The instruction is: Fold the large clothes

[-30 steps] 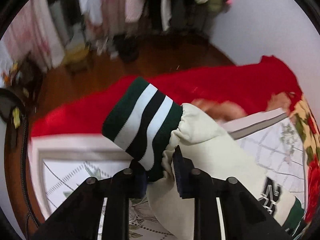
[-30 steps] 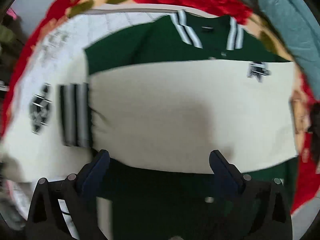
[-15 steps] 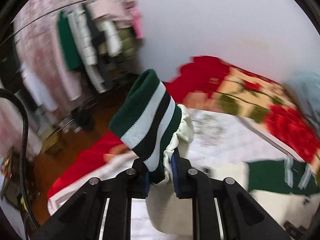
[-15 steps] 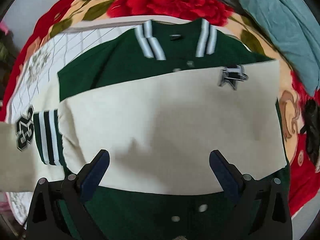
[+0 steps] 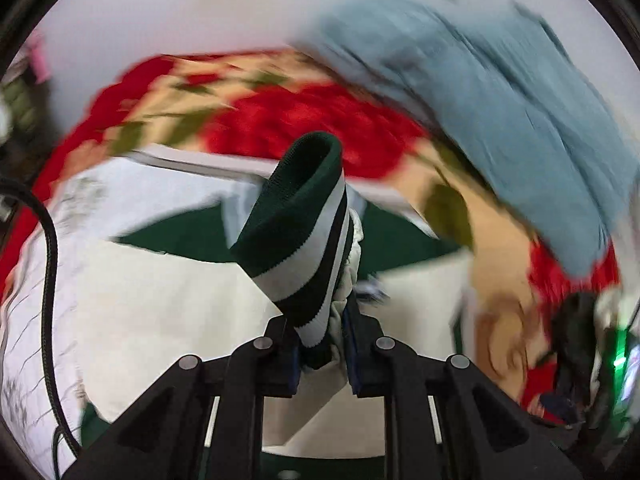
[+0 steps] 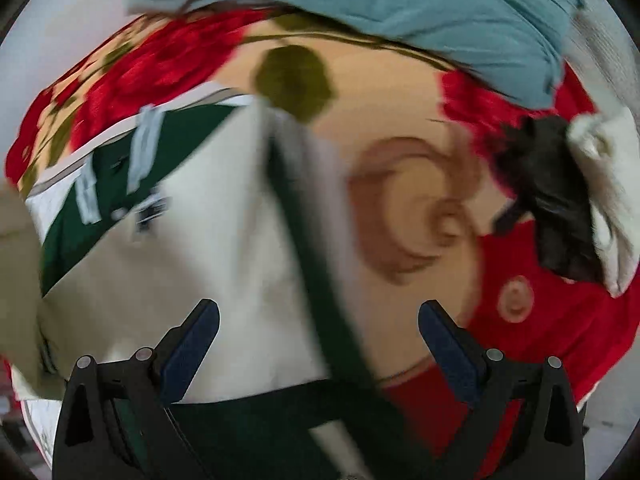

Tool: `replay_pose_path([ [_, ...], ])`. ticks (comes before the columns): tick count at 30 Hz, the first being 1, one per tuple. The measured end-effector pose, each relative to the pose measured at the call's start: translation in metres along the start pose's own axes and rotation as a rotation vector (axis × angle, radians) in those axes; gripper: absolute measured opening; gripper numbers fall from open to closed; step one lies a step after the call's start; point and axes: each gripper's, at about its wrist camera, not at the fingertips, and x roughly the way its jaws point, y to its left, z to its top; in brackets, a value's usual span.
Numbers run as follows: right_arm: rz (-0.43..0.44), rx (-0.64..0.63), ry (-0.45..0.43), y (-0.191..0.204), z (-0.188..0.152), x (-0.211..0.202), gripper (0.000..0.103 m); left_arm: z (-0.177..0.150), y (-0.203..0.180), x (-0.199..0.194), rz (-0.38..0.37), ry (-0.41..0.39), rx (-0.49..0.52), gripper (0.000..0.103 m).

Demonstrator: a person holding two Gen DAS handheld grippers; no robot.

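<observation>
A green and cream varsity jacket (image 6: pixel 168 264) lies spread on the bed, its green collar area (image 6: pixel 120 168) to the left in the right wrist view. My left gripper (image 5: pixel 322 344) is shut on the jacket's sleeve at its green-and-white striped cuff (image 5: pixel 304 232), held up above the cream body (image 5: pixel 160 304). My right gripper (image 6: pixel 318 344) is open and empty above the jacket's right edge, where a green band (image 6: pixel 316 280) runs between its fingers.
The bed carries a red floral blanket (image 6: pixel 408 184) and a white patterned sheet (image 5: pixel 92 192). A blue-grey quilt (image 6: pixel 400 4) is heaped at the far side. A black and white bundle (image 6: pixel 560 200) lies at the right. A white wall stands behind.
My left gripper has swung right with the cuff, from facing the room to facing the bed and quilt. My right gripper has moved right, to the jacket's right edge.
</observation>
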Motion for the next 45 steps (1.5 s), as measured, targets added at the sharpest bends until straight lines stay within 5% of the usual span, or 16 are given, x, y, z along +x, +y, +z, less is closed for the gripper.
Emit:
replay_pose_path([
  [2, 0.002, 0.028, 0.012, -0.021, 0.000, 0.003, 0.101, -0.007, -0.029, 0.028, -0.044, 0.083, 0.046, 0.015],
  [5, 0.029, 0.067, 0.016, -0.050, 0.001, 0.004, 0.101, -0.019, -0.050, 0.055, -0.012, 0.156, 0.096, 0.023],
  [6, 0.037, 0.074, 0.013, -0.055, -0.001, 0.002, 0.101, -0.023, -0.050, 0.056, -0.029, 0.160, 0.094, 0.040],
  [7, 0.049, 0.084, 0.005, -0.062, -0.002, -0.001, 0.101, -0.024, -0.050, 0.059, -0.049, 0.167, 0.086, 0.073],
  [9, 0.083, 0.100, -0.008, -0.072, -0.005, -0.008, 0.101, -0.025, -0.045, 0.058, -0.057, 0.158, 0.065, 0.099],
  [16, 0.212, 0.033, 0.058, -0.081, -0.026, -0.017, 0.101, -0.029, 0.021, 0.014, 0.009, 0.100, -0.073, 0.099],
  [21, 0.195, -0.185, 0.150, -0.042, -0.052, 0.010, 0.097, -0.084, 0.115, -0.025, 0.300, 0.117, -0.143, 0.099],
  [26, 0.126, -0.329, 0.205, -0.005, -0.065, 0.056, 0.089, -0.155, 0.207, 0.014, 0.599, 0.311, -0.202, 0.099],
  [29, 0.097, -0.375, 0.207, 0.014, -0.067, 0.075, 0.089, -0.164, 0.243, 0.043, 0.686, 0.351, -0.251, 0.099],
  [34, 0.086, -0.403, 0.189, 0.042, -0.063, 0.087, 0.075, -0.145, 0.271, 0.078, 0.771, 0.333, -0.273, 0.101],
  [45, 0.098, -0.460, 0.151, 0.139, -0.051, 0.084, 0.075, -0.114, 0.337, 0.083, 0.749, 0.299, -0.341, 0.102],
])
